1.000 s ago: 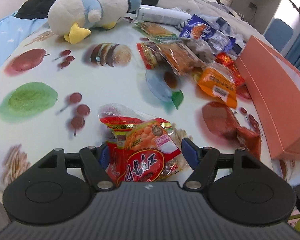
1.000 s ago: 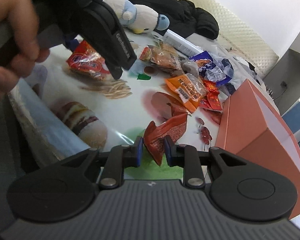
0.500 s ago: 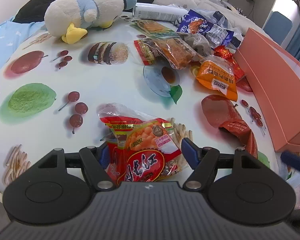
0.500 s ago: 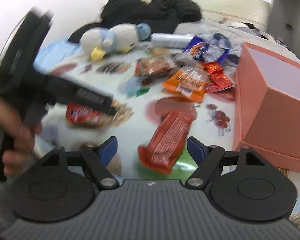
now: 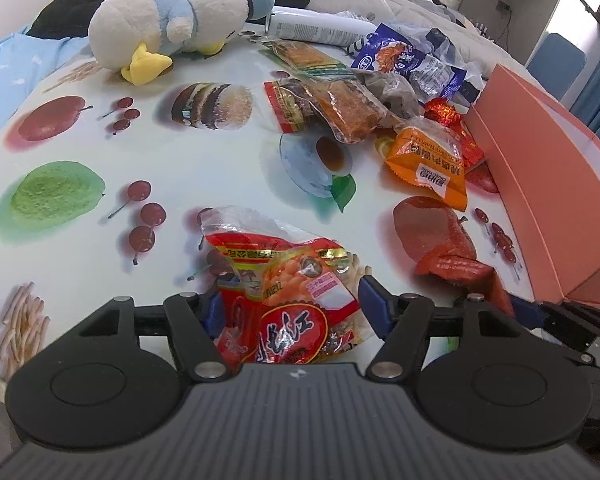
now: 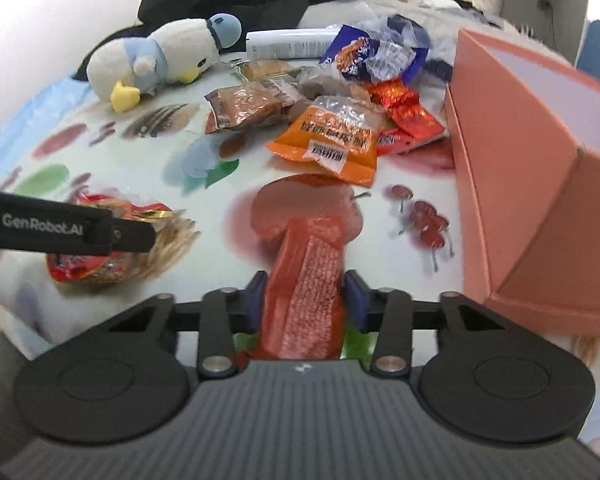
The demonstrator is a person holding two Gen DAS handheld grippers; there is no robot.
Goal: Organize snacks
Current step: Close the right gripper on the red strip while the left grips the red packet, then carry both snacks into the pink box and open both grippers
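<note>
A red snack bag point(image 5: 288, 292) lies on the printed tablecloth point(image 5: 220, 160) between the fingers of my left gripper point(image 5: 290, 306). Its jaws are closing, and a sliver of gap still shows at the right pad. A long red-orange packet point(image 6: 304, 280) lies lengthwise between the pads of my right gripper point(image 6: 304, 296), whose jaws are closing and touch both its sides. The left wrist view shows that packet point(image 5: 452, 268) at lower right. In the right wrist view, a finger of the left gripper point(image 6: 60, 228) reaches in over the red bag point(image 6: 88, 268).
An open salmon-pink box point(image 6: 520, 184) stands at the right, close to the packet. Behind it is a heap of snacks, with an orange bag point(image 6: 332, 136) in front. A plush penguin point(image 5: 172, 20) and a white tube point(image 5: 320, 28) lie at the back.
The right gripper opened, dropping the red-orange packet flat on the table. It rolled level, moved and closed around the packet again. The left gripper stayed over the red bag.
</note>
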